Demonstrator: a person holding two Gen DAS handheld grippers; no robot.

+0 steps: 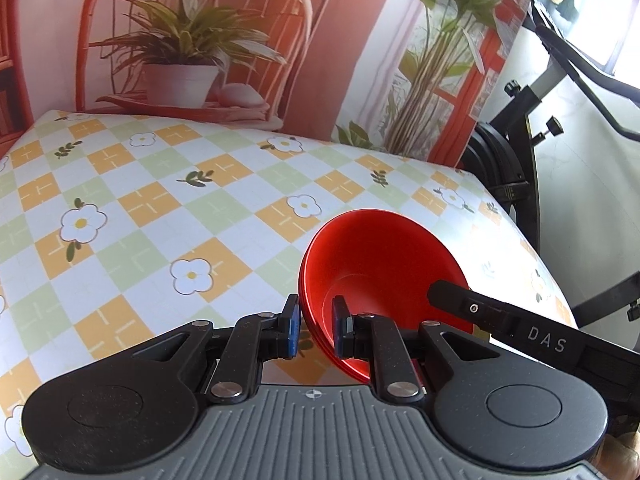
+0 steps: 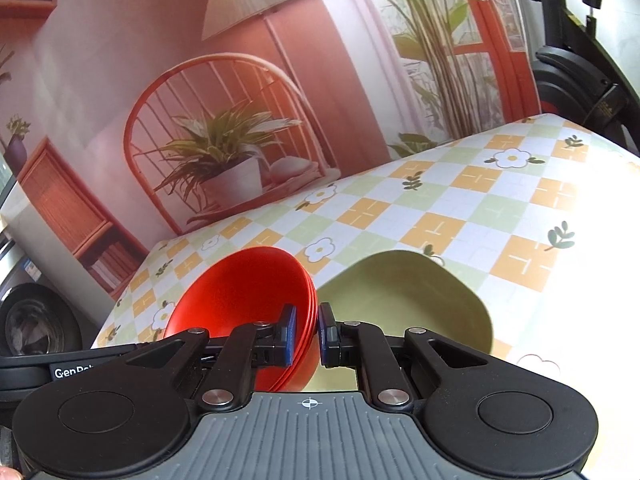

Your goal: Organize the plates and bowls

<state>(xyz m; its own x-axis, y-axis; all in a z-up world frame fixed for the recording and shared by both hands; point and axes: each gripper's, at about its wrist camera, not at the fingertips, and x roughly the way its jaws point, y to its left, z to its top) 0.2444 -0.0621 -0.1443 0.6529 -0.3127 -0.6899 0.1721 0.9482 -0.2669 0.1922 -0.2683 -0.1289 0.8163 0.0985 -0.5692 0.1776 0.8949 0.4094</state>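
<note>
We see a nested stack of red bowls (image 1: 372, 264) gripped from both sides and tilted well off level above the checkered tablecloth (image 1: 160, 208). In the left wrist view the stack's open mouth faces up and to the left, toward the far edge of the table, with the base hidden low behind the fingers; in the right wrist view the same red bowls (image 2: 248, 292) open up and to the left too, their layered rims showing as three or so thin edges on the right side. The left gripper (image 1: 316, 328) has its jaws nearly closed, one blue pad outside the near wall of the stack and the other inside it, pinching the rim. The right gripper (image 2: 307, 334) is likewise narrowed to a thin gap, clamped across the stacked rims with one pad inside the bowl and one outside. In the left wrist view the right tool's black finger reaches into the bowl from the right. Just beside the stack on its right, in the right wrist view, a pale green plate (image 2: 408, 300) with rounded corners lies on the cloth, partly hidden by the right gripper; we cannot tell whether the bowls touch it. Behind the table hangs a printed backdrop (image 1: 192, 40) of a potted plant and chair, and black exercise equipment (image 1: 520, 152) stands off the right end.
</note>
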